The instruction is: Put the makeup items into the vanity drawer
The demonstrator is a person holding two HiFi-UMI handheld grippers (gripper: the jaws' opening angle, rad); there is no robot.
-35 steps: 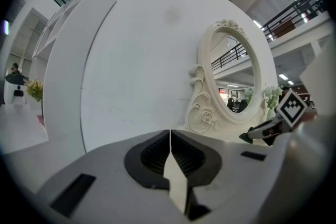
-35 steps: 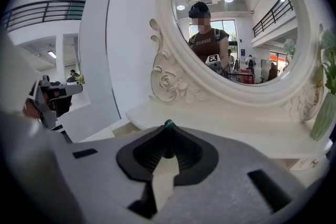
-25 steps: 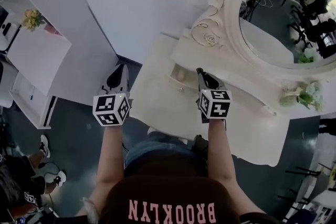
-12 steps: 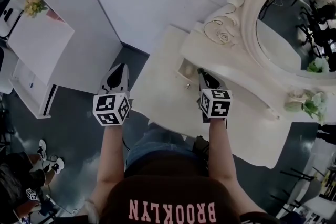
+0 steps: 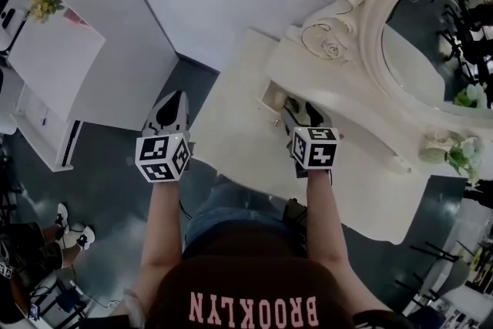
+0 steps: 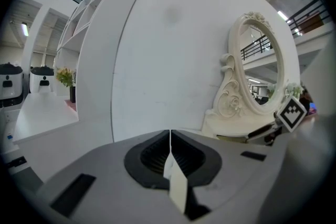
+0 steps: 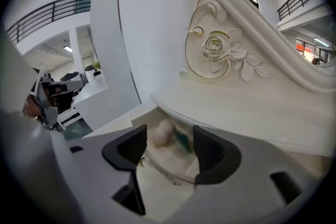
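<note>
Our left gripper (image 6: 169,152) hangs off the vanity's (image 5: 231,142) left edge, jaws pressed together on nothing. Our right gripper (image 7: 169,145) sits over the open drawer (image 7: 167,174), its jaws opening wide and gripping nothing. Through the gap between them we see a beige sponge (image 7: 160,132) and a teal item (image 7: 182,140) lying side by side in the drawer, clear of the pads, and beyond rises the carved mirror frame (image 7: 215,50).
</note>
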